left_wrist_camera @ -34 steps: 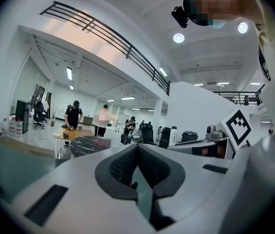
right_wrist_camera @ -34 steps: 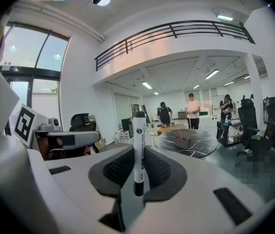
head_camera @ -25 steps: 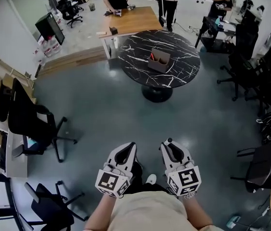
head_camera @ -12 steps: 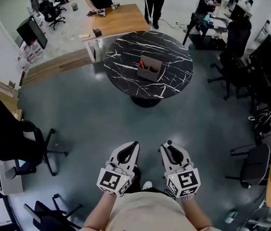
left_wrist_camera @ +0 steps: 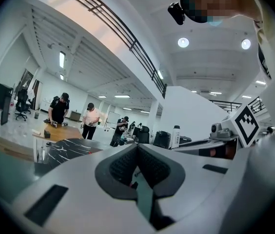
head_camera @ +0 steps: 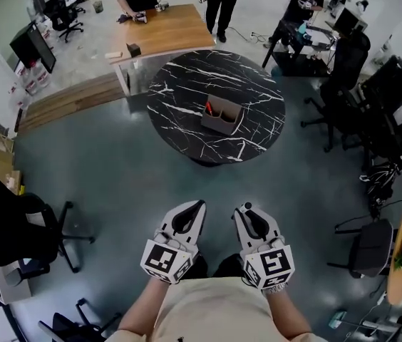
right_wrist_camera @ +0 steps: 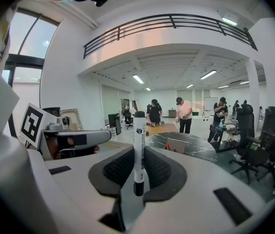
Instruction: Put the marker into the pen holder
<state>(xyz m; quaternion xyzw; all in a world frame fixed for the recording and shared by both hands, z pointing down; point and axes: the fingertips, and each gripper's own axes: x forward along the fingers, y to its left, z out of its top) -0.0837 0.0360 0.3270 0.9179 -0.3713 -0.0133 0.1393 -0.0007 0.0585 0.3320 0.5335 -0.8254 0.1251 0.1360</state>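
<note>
A white marker [right_wrist_camera: 138, 145] with a black cap stands upright between the pads of my right gripper [right_wrist_camera: 138, 168], which is shut on it. In the head view both grippers are held low in front of my body, the left gripper [head_camera: 191, 211] beside the right gripper [head_camera: 246, 212], and they point toward the table. The left gripper [left_wrist_camera: 137, 167] is shut, with nothing between its pads. The brown pen holder [head_camera: 222, 115] stands near the middle of the round black marble table [head_camera: 187, 91], well ahead of both grippers. It shows small in the right gripper view, where the pen holder [right_wrist_camera: 176, 145] sits beyond the marker.
Grey floor [head_camera: 130, 177] lies between me and the table. A wooden desk [head_camera: 160, 28] with people standing at it is behind the table. Black office chairs [head_camera: 343, 98] stand to the right, another chair [head_camera: 16, 226] at the left.
The table and pen holder have drawn closer and slid slightly left in the head view. Both grippers keep the same pose, and the marker is still held.
</note>
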